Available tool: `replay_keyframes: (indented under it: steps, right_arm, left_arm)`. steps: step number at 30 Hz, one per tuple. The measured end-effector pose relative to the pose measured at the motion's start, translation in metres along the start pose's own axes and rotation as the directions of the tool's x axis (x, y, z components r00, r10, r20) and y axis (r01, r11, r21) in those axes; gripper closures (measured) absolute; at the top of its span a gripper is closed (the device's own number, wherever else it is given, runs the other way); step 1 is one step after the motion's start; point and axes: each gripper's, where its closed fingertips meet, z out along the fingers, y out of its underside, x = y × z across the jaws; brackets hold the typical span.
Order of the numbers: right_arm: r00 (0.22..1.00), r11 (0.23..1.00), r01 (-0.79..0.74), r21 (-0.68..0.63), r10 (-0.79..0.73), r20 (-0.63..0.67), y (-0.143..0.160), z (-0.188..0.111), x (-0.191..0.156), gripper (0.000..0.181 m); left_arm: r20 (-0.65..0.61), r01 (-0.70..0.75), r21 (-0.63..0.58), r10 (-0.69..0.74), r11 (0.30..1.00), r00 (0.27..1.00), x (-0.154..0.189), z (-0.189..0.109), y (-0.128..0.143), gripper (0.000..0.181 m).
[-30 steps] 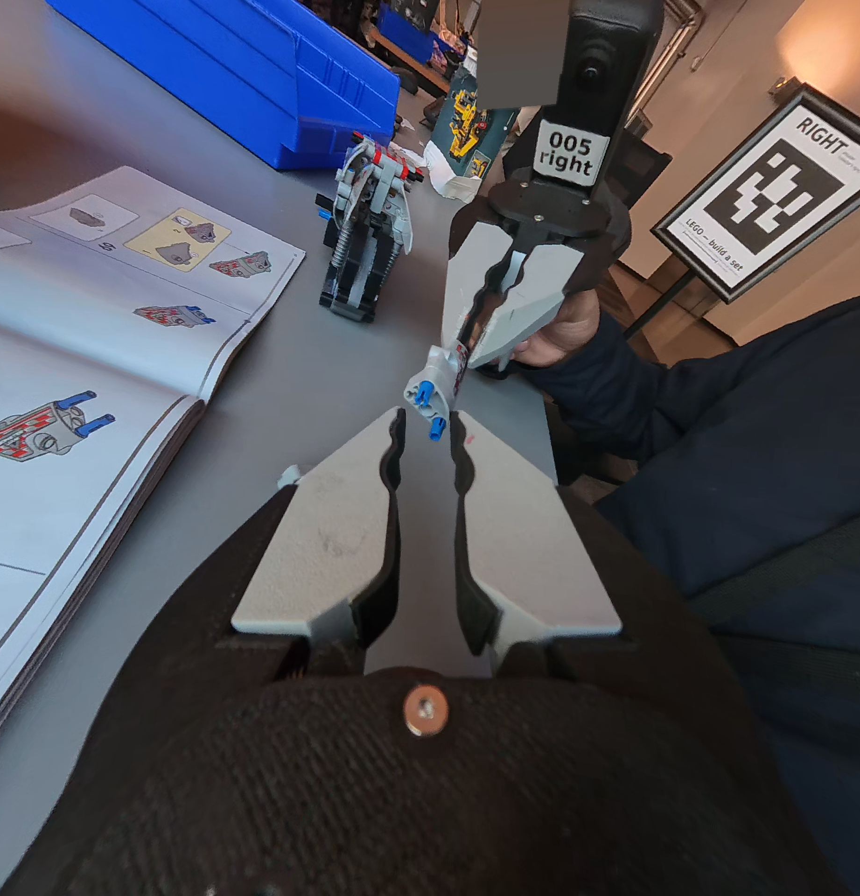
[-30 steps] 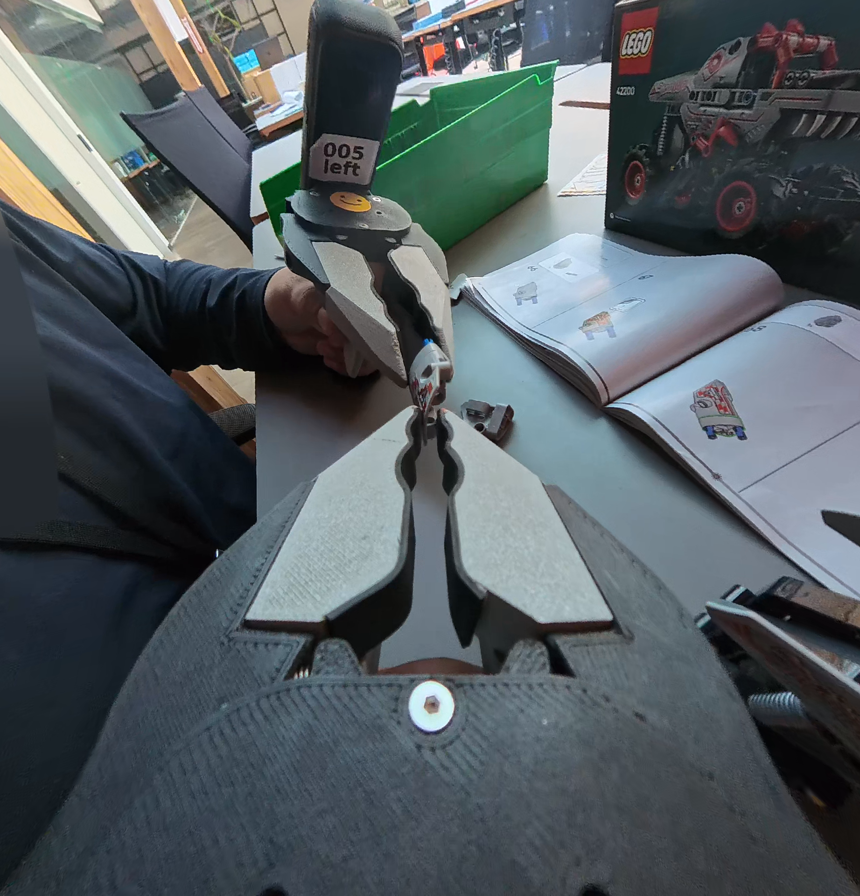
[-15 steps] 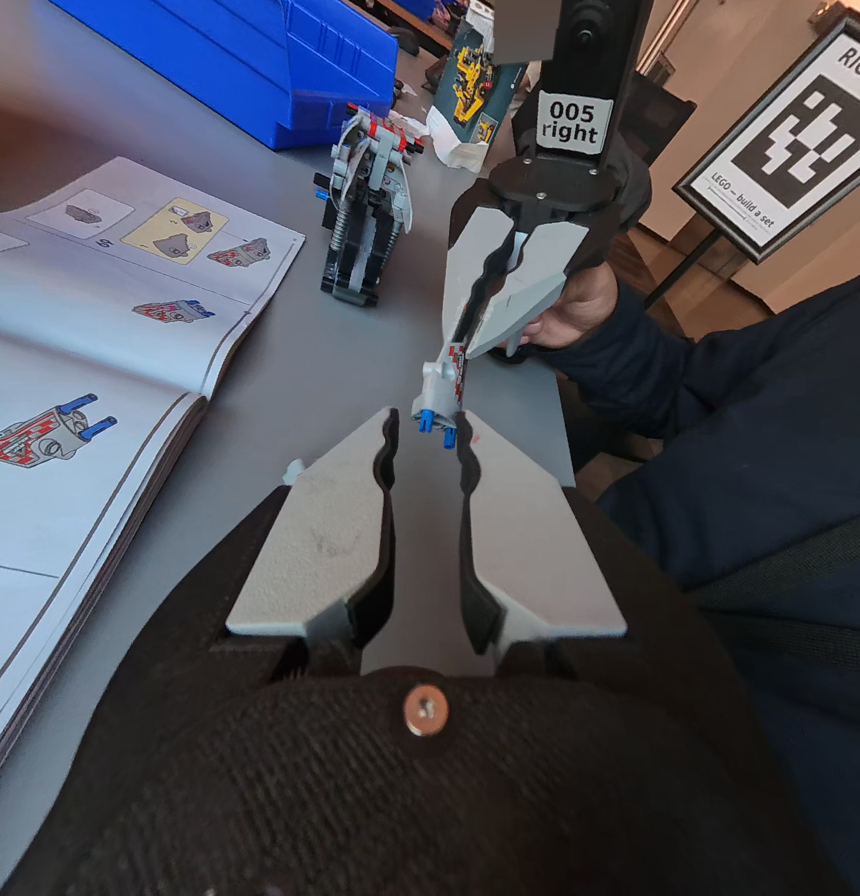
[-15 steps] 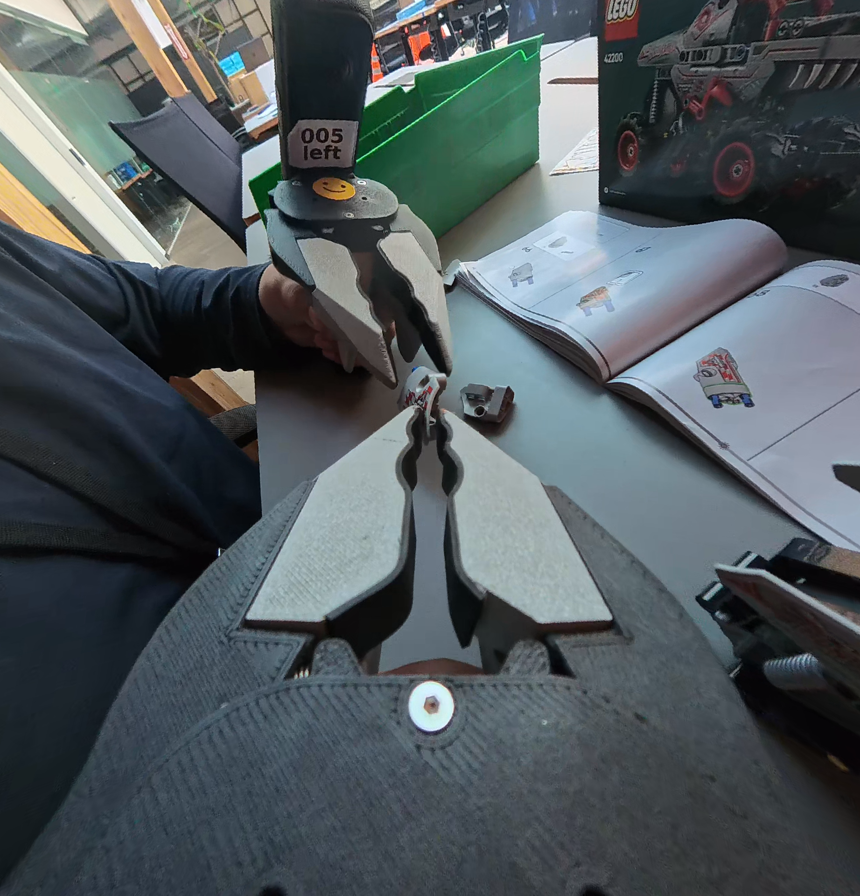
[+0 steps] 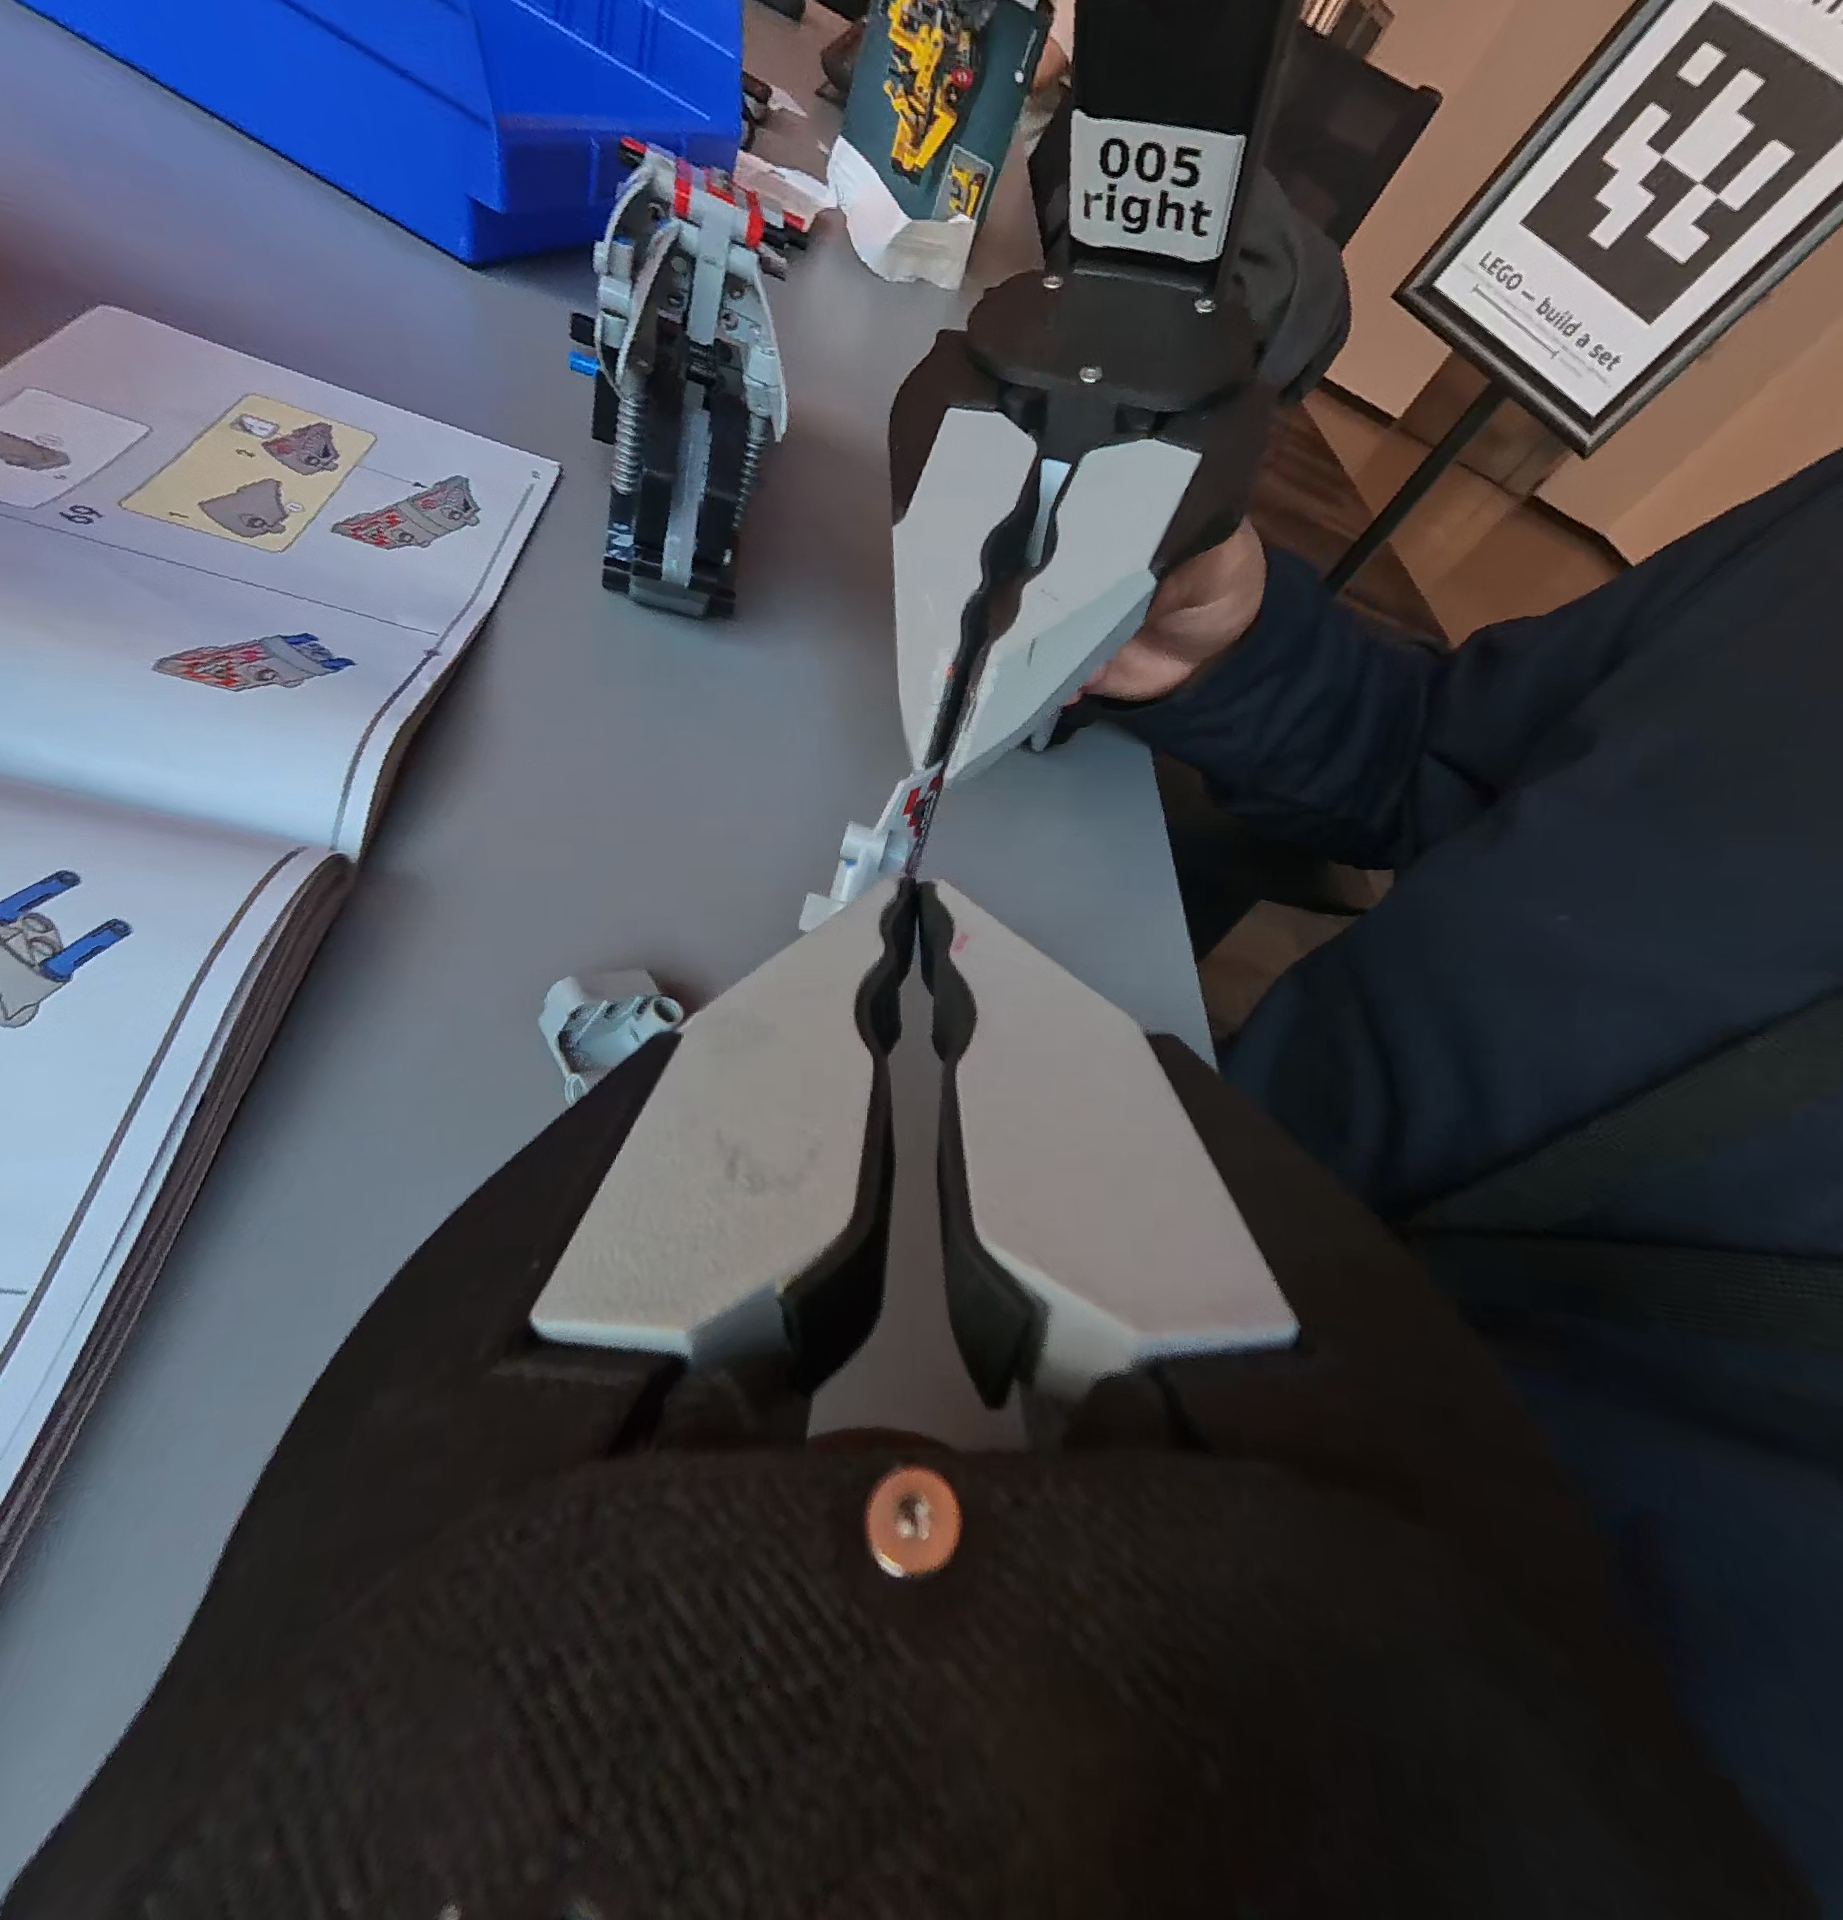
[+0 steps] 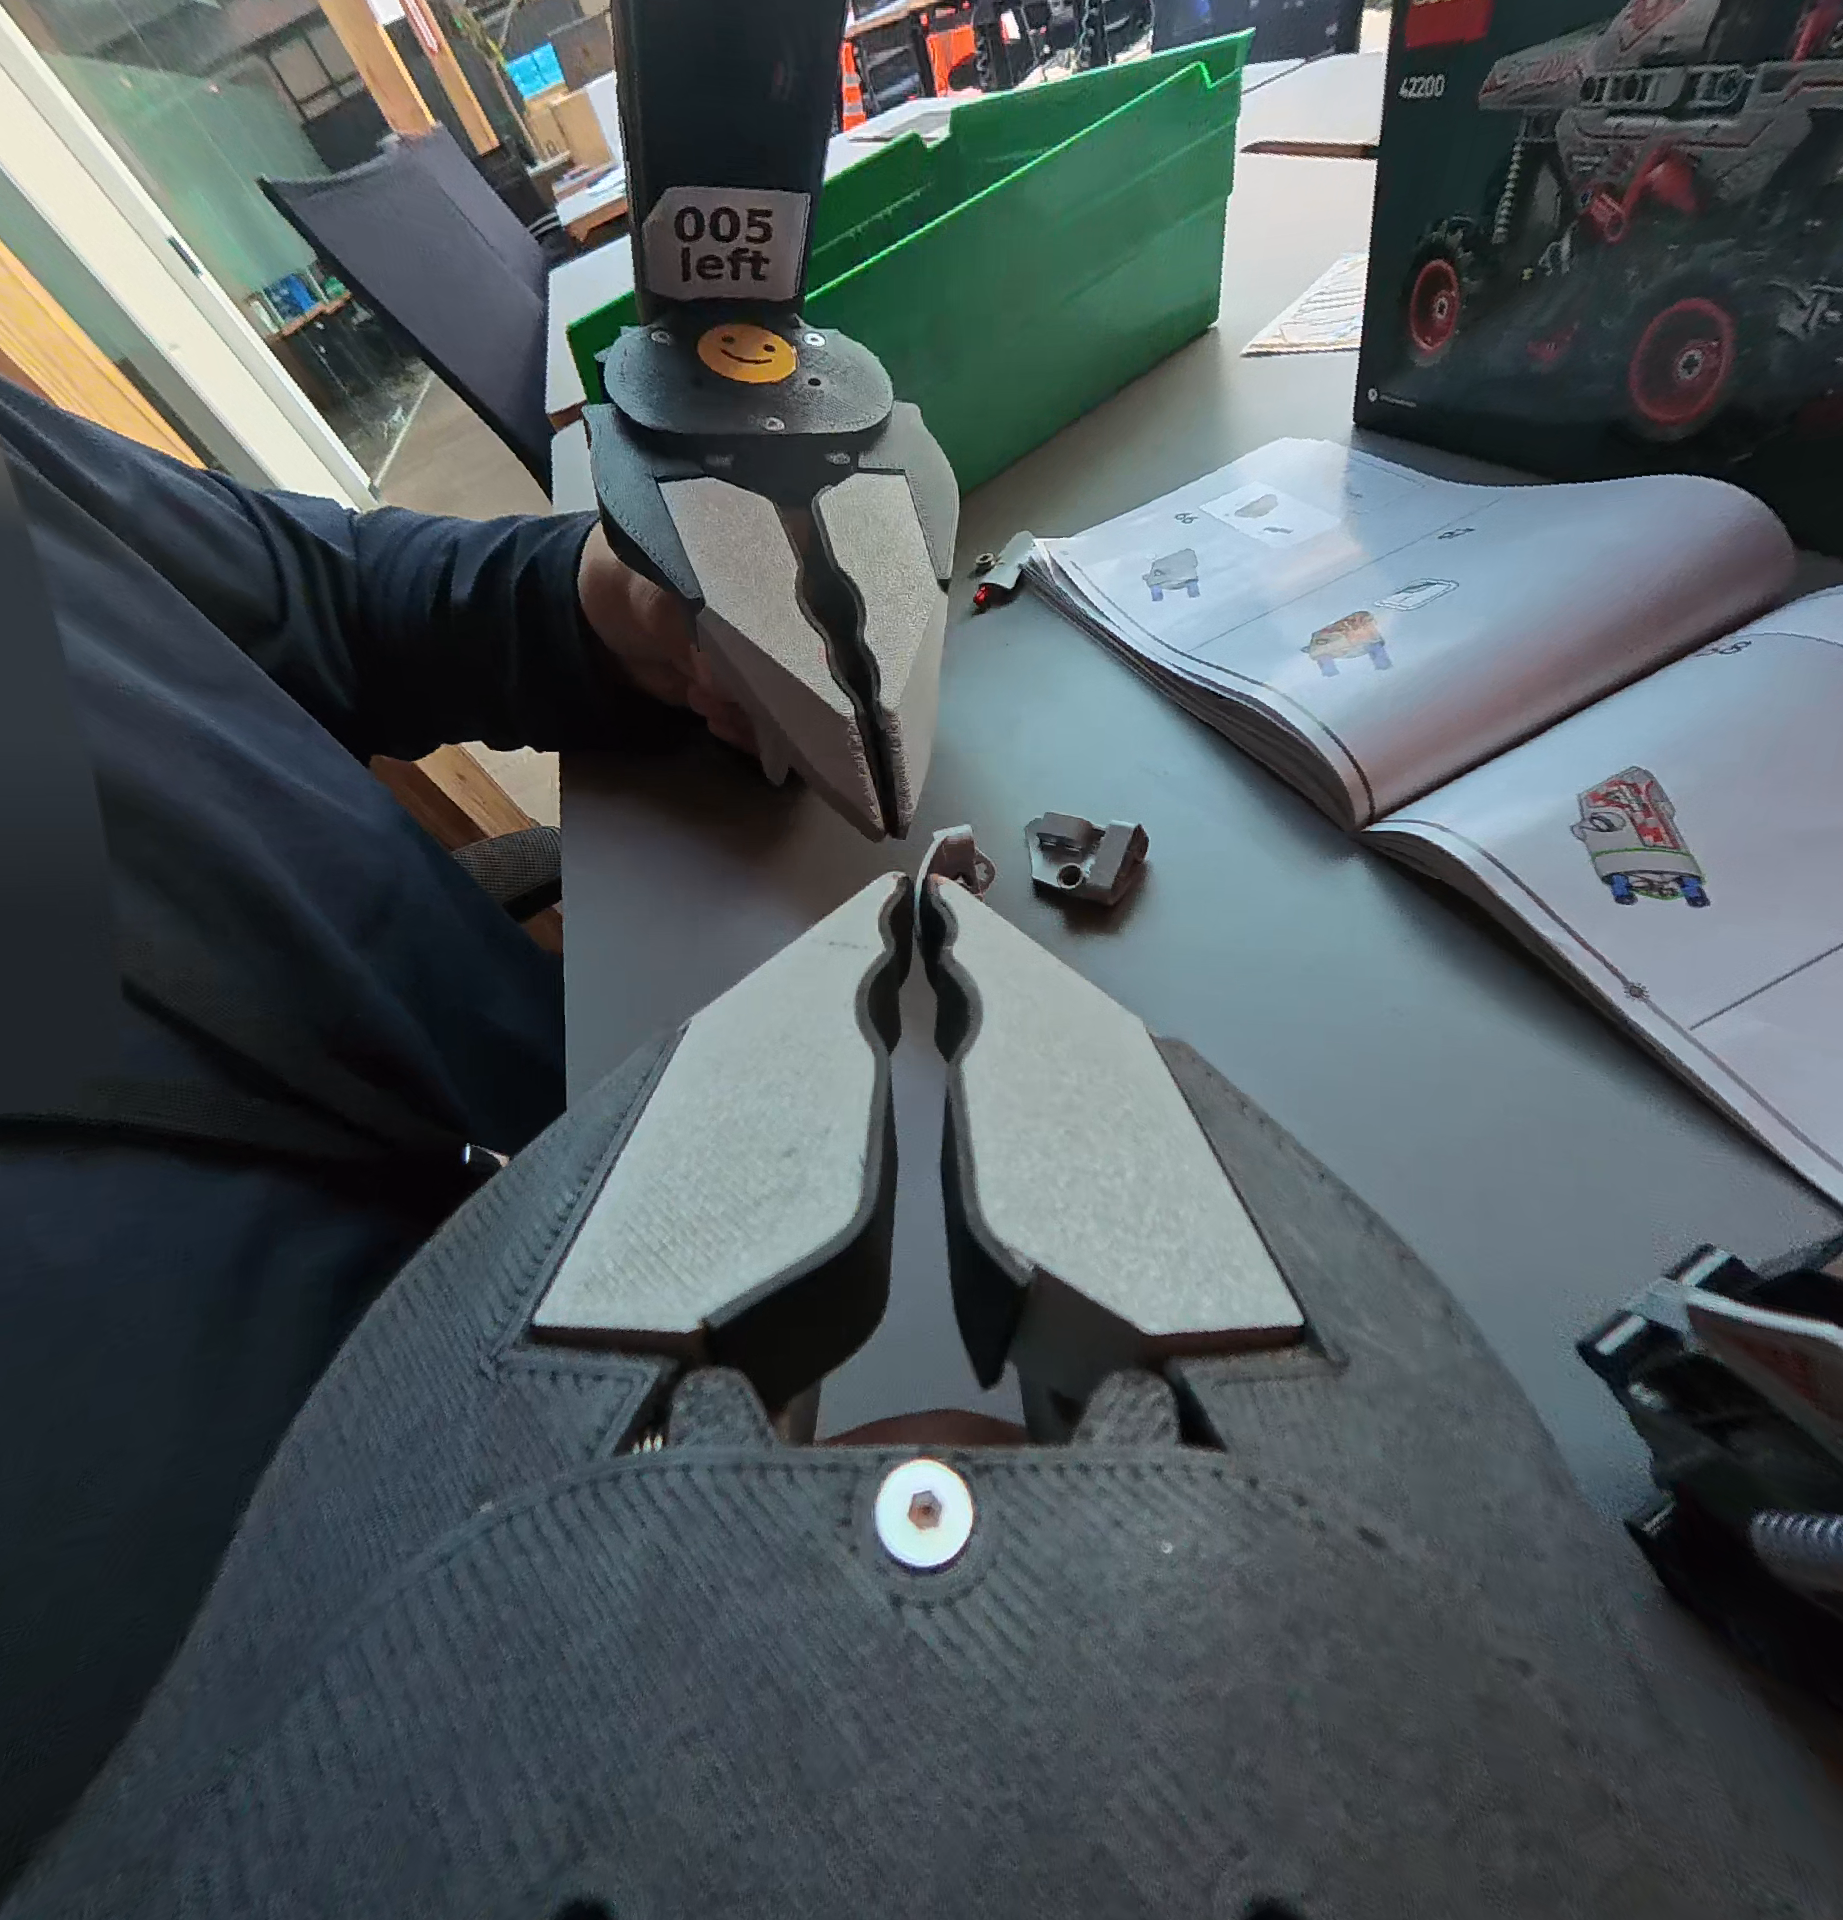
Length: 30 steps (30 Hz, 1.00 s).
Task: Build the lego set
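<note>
My right gripper (image 6: 917, 891) is shut on a small grey Lego panel with red markings (image 6: 961, 854), held just above the table; both also show in the left wrist view, the gripper (image 5: 943, 764) and the panel (image 5: 901, 826). My left gripper (image 5: 912, 891) is shut, with its tips right against the panel's lower end. In the right wrist view the left gripper (image 6: 891, 826) sits just left of the panel with nothing visible between its fingers. The panel's blue pins are hidden. A loose grey piece (image 5: 605, 1023) lies on the table, also in the right wrist view (image 6: 1088, 857).
An open instruction booklet (image 5: 221, 623) (image 6: 1416, 644) lies beside the work spot. A part-built chassis (image 5: 688, 384) stands behind, before a blue bin (image 5: 429, 94). A green bin (image 6: 1000, 239) and the set's box (image 6: 1623, 208) stand farther off. The table edge runs next to the person's dark sleeves. Both grippers' tips are close together, under 4 cm apart. The loose grey piece (image 5: 605, 1023) sits 7 centimetres or so from the ends of my left fingers. Seen from the right wrist view (image 6: 1095, 837) as well.
My left gripper has closed from open and come up against the panel's end, hiding the blue pins. The right gripper still holds the panel, now lower and nearer the left.
</note>
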Motion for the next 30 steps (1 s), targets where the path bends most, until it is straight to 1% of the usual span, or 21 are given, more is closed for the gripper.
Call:
replay_keyframes:
  steps: [4,6,7,8,11,15,22,25,28,30]
  right_arm:
    - [1.0,1.0,0.007,0.025,-0.007,0.002,-0.005,-0.002,0.0,0.181]
    - [1.0,0.999,0.004,0.045,-0.005,0.012,-0.008,-0.003,-0.001,0.181]
    - [1.0,0.998,0.003,0.056,-0.005,0.026,-0.01,-0.004,-0.003,0.181]
    - [0.999,0.998,-0.001,0.07,-0.003,0.045,-0.012,-0.004,-0.006,0.181]
    - [0.998,0.997,-0.002,0.083,-0.002,0.056,-0.014,-0.004,-0.007,0.181]
    - [0.996,0.995,-0.013,0.101,0.004,0.087,-0.016,-0.004,-0.012,0.181]
    - [0.992,0.993,0.013,0.116,-0.028,0.121,-0.018,-0.002,-0.021,0.181]
    - [0.992,0.993,0.025,0.117,-0.04,0.122,-0.018,-0.003,-0.022,0.181]
    - [0.992,0.994,0.048,0.1,-0.059,0.11,-0.015,-0.004,-0.02,0.181]
    - [0.991,0.993,0.101,0.065,-0.106,0.082,-0.011,-0.004,-0.018,0.181]
  left_arm:
    - [0.022,-0.01,-0.005,0.01,1.0,1.0,-0.004,-0.002,0.0,0.181]
    - [0.007,0.001,0.007,-0.001,1.0,1.0,-0.003,-0.004,-0.002,0.17]
    - [0.01,0.018,0.013,-0.018,1.0,1.0,-0.005,-0.005,-0.003,0.158]
    - [0.013,0.031,0.017,-0.031,0.999,0.999,-0.006,-0.005,-0.004,0.153]
    - [-0.004,0.037,0.014,-0.037,0.999,0.999,-0.005,-0.004,-0.003,0.153]
    - [-0.038,0.03,0.014,-0.029,0.999,0.999,0.002,-0.001,-0.002,0.165]
    - [-0.084,0.04,0.021,-0.038,0.999,0.996,0.009,-0.001,-0.003,0.164]
    - [-0.095,0.023,0.021,-0.021,1.0,0.995,0.012,-0.001,-0.003,0.164]
    - [-0.071,-0.02,0.014,0.021,1.0,0.997,0.012,-0.002,-0.003,0.165]
    - [-0.046,-0.044,-0.004,0.044,0.999,0.998,0.011,0.0,0.0,0.165]
